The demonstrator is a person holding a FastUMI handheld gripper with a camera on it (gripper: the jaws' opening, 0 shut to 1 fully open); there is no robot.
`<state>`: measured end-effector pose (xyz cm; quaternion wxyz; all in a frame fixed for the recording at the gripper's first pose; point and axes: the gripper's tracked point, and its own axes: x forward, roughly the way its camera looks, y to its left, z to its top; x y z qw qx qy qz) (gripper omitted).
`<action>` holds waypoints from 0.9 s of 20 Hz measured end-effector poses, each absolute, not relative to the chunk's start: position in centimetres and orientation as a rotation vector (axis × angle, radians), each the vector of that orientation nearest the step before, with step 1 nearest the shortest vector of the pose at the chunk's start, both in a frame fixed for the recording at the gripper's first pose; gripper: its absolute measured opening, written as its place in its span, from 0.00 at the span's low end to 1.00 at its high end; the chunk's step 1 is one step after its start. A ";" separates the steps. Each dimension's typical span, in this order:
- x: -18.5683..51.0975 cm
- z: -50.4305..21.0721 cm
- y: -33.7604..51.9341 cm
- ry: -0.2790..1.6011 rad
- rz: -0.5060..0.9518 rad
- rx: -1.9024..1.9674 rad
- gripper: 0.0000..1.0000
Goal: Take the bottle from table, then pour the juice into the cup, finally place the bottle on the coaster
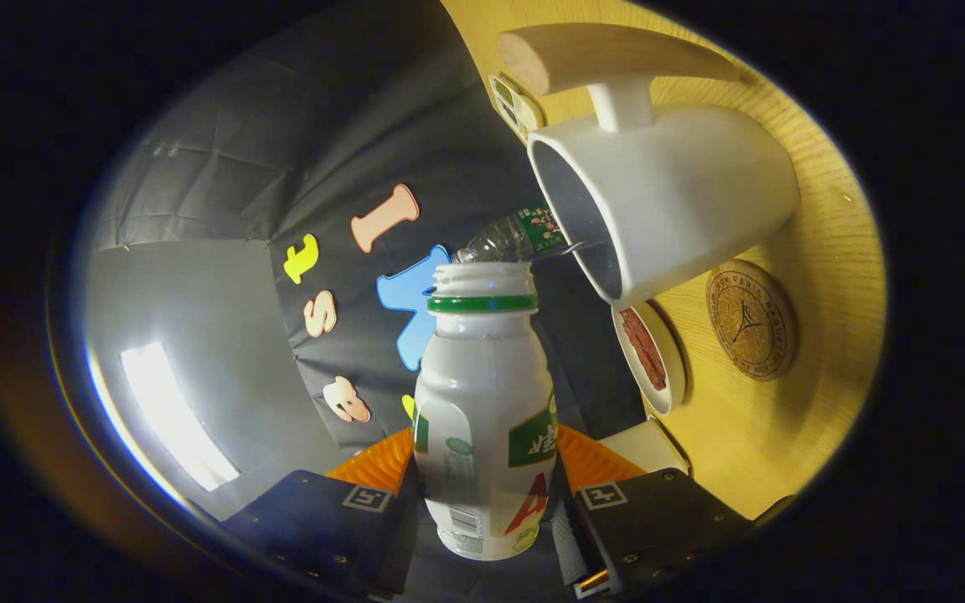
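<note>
1. Gripper (pixel 487 511) clamping the white juice bottle (pixel 484 419) between both fingers, pressing on its lower body from either side.
2. Standing along the line of the fingers, uncapped mouth pointing away toward 12 o'clock, green ring sitting just under the threaded neck.
3. Showing a green label and a red mark on the side facing the camera, with a barcode near the base.
4. Appearing at 1 o'clock beyond the bottle mouth: white mug (pixel 667 201), open rim facing the bottle, close to it but not touching.
5. Carrying a wooden handle (pixel 600 54) joined by a white stem, sticking out at 12 o'clock from the mug's body.
6. Peeking out between bottle mouth and mug rim: clear plastic bottle (pixel 512 239) with a green label, partly hidden behind the mug.
7. Lying at 2 o'clock from the bottle, just past the mug's rim: small white dish (pixel 654 356) holding something reddish-brown.
8. Resting at 3 o'clock of the dish, bare, near it and close beside the mug: round cork coaster (pixel 750 318).
9. Supporting mug, dish and coaster: light wooden table (pixel 784 435), seen tilted steeply.
</note>
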<state>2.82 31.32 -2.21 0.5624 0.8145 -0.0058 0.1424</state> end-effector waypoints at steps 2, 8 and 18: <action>2.9 -2.2 31.3 -0.025 0.331 1.935 0.66; 2.9 -1.9 30.9 -0.044 0.323 1.981 0.66; 3.1 -1.9 30.1 -0.072 0.303 2.037 0.66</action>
